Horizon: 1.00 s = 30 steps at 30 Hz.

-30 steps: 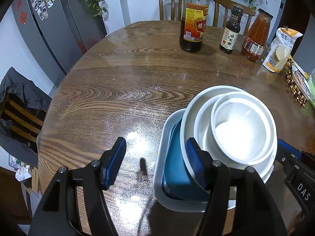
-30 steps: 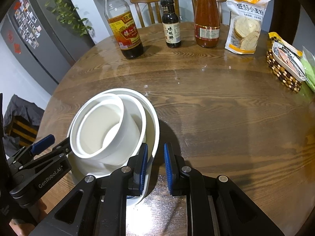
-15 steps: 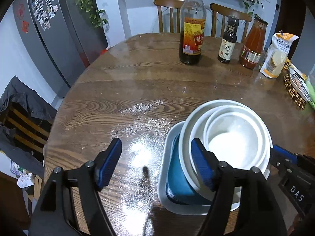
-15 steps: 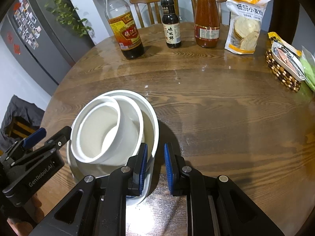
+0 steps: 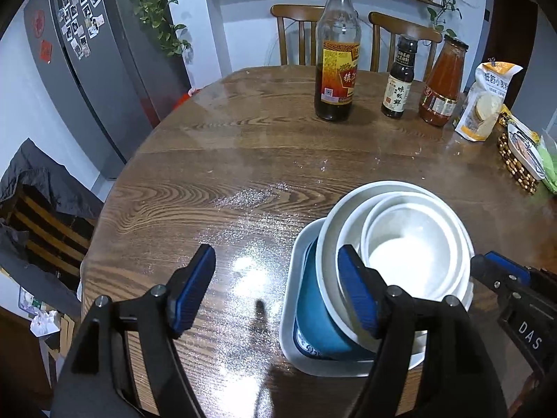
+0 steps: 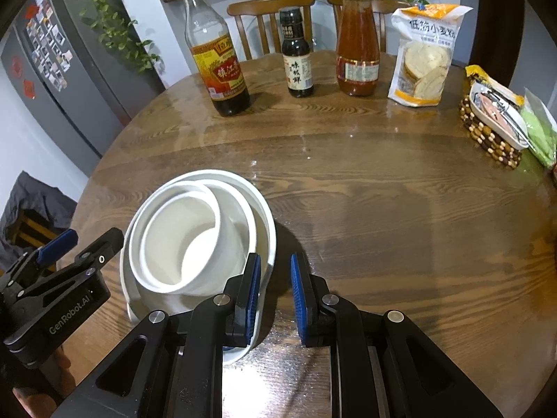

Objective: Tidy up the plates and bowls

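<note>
A stack of dishes stands near the front edge of the round wooden table (image 5: 216,174). A white square tray (image 5: 296,331) lies at the bottom, with a blue bowl (image 5: 313,313) in it. A large white bowl (image 5: 334,230) leans tilted on the blue one, with smaller white bowls (image 5: 410,254) nested inside. My left gripper (image 5: 275,292) is open just left of the stack, its right finger overlapping the large bowl's rim and bare table between the pads. My right gripper (image 6: 275,292) is nearly shut at the stack's right side, with a narrow gap and nothing pressed between the pads.
At the far side stand a vinegar bottle (image 5: 336,69), a small dark sauce bottle (image 5: 398,80), a red sauce jar (image 5: 442,83) and a flour bag (image 5: 487,101). A beaded basket (image 5: 515,163) sits at the right edge. Two chairs are behind the table, a fridge on the left.
My left gripper has spread its jaws a little wider and tipped upward, so more of the room shows. The right gripper and the stack have stayed put.
</note>
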Motion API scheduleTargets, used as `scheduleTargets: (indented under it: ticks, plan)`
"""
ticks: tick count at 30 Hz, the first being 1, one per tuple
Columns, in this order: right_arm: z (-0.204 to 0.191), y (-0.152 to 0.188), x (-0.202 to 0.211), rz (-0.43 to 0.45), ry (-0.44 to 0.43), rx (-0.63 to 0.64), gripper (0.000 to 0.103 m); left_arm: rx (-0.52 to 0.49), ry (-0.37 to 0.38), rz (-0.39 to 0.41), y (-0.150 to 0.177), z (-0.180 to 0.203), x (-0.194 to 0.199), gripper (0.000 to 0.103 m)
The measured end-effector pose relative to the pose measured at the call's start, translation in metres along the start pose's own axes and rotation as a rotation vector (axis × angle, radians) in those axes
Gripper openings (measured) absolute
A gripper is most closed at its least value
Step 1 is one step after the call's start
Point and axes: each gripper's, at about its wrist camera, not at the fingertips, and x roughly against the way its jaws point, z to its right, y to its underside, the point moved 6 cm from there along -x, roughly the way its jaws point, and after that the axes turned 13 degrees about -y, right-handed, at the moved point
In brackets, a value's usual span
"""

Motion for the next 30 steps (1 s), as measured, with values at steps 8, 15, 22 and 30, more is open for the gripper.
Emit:
scheduleTargets:
  ticks: [8, 15, 22, 30]
  plan:
    - [-0.009, 0.007, 0.022, 0.058, -0.017, 0.031, 0.049, -0.014, 0.023, 0.046, 0.001, 0.005, 0.02, 0.077]
    - [-0.019, 0.017, 0.028, 0.059, -0.036, 0.055, 0.05, -0.018, 0.036, 0.067, 0.004, 0.005, 0.032, 0.078]
    - [-0.027, 0.025, 0.037, 0.079, -0.057, 0.067, 0.06, -0.01, 0.045, 0.086, 0.009, 0.002, 0.045, 0.082]
    - [-0.035, 0.031, 0.053, 0.13, -0.026, 0.126, 0.079, 0.007, 0.047, 0.113, 0.014, -0.009, 0.061, 0.093]
